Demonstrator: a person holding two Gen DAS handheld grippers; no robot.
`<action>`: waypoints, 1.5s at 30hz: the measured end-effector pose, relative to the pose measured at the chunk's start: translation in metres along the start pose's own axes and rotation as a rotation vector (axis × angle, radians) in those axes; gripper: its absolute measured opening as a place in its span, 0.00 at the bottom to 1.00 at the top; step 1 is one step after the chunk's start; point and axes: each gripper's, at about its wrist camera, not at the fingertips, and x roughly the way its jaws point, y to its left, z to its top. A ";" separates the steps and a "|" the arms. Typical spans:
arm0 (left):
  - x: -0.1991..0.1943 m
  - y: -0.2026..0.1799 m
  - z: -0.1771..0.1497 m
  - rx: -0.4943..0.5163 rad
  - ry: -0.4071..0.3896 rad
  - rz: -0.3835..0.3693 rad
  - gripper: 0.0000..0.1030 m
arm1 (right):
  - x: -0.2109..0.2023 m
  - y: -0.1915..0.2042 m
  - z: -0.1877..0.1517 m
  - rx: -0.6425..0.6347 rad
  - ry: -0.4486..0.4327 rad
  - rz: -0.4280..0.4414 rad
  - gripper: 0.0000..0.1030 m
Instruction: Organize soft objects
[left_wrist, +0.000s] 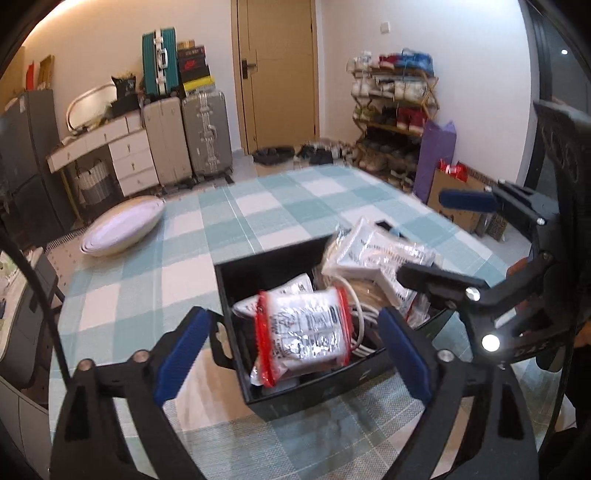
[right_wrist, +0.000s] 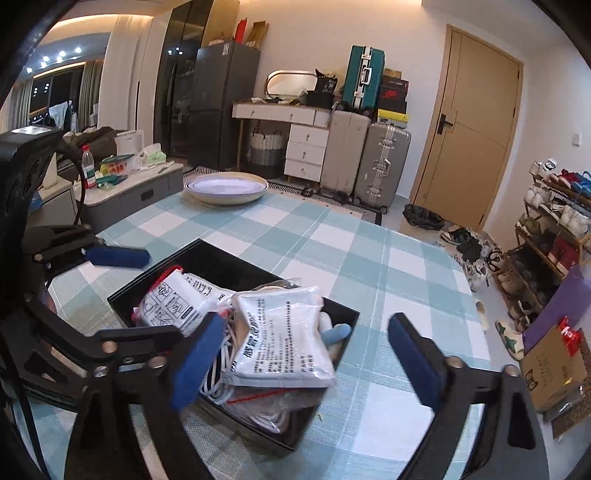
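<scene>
A black box (left_wrist: 266, 266) stands on the checked tablecloth and holds several soft packets and a coiled white cable (left_wrist: 364, 314). A silver packet with red edges (left_wrist: 303, 332) lies on top at the box's near side. My left gripper (left_wrist: 291, 325) is open around it, both blue pads clear of it. In the right wrist view a white printed packet (right_wrist: 284, 339) rests tilted on the box (right_wrist: 207, 254). My right gripper (right_wrist: 304, 332) is open around this packet without touching it. Each gripper also shows at the edge of the other's view.
A stack of shallow pale bowls (right_wrist: 227, 188) sits at the table's far side. The checked tablecloth (left_wrist: 258, 206) stretches beyond the box. Suitcases (right_wrist: 384, 162), a white drawer unit and a shoe rack (left_wrist: 395, 110) stand on the floor past the table.
</scene>
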 end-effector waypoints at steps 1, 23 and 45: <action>-0.004 0.001 0.001 -0.005 -0.011 -0.004 0.95 | -0.005 -0.002 -0.001 0.004 -0.011 0.009 0.98; -0.052 0.012 -0.029 -0.104 -0.141 0.114 1.00 | -0.084 0.007 -0.027 0.124 -0.176 0.129 1.00; -0.041 0.022 -0.052 -0.164 -0.171 0.181 1.00 | -0.076 0.017 -0.056 0.157 -0.226 0.112 1.00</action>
